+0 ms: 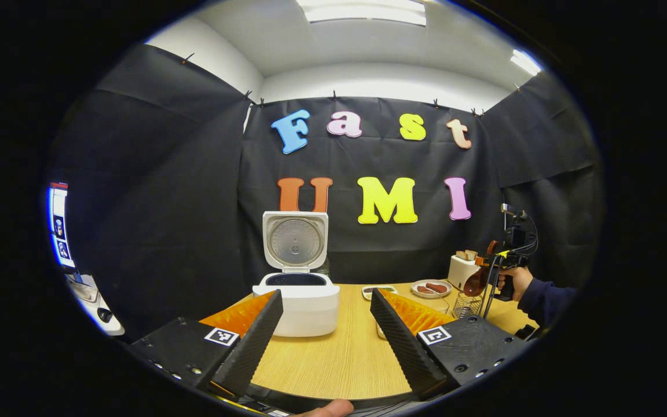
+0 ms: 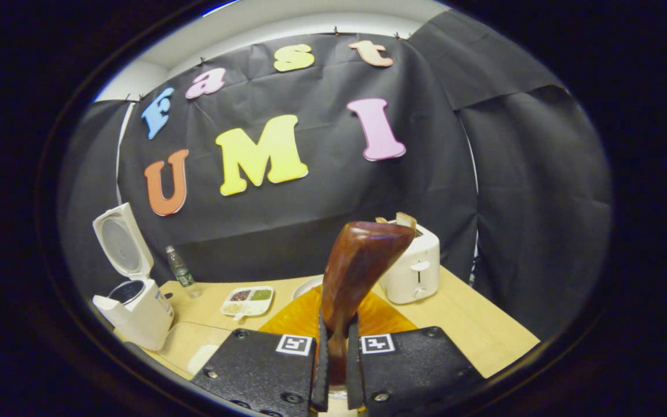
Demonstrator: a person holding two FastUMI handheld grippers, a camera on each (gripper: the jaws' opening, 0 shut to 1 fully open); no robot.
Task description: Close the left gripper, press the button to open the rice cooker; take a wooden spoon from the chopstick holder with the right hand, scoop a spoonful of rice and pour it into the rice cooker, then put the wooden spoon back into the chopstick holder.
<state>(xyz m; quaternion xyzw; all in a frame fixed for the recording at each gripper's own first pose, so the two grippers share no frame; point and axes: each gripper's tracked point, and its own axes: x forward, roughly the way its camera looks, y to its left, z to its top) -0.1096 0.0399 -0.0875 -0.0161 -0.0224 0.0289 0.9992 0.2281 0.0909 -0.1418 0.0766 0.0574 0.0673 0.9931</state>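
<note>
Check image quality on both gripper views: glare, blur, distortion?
Left gripper view: ceiling lights blown out; rice cooker sharp; wall edges bow. Right gripper view: soft highlights on the wooden spoon in the right gripper; toaster sharp; horizon tilted, edges curved.

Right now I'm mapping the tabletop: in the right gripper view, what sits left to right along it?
rice cooker → water bottle → divided snack tray → wooden spoon held upright → toaster
</note>
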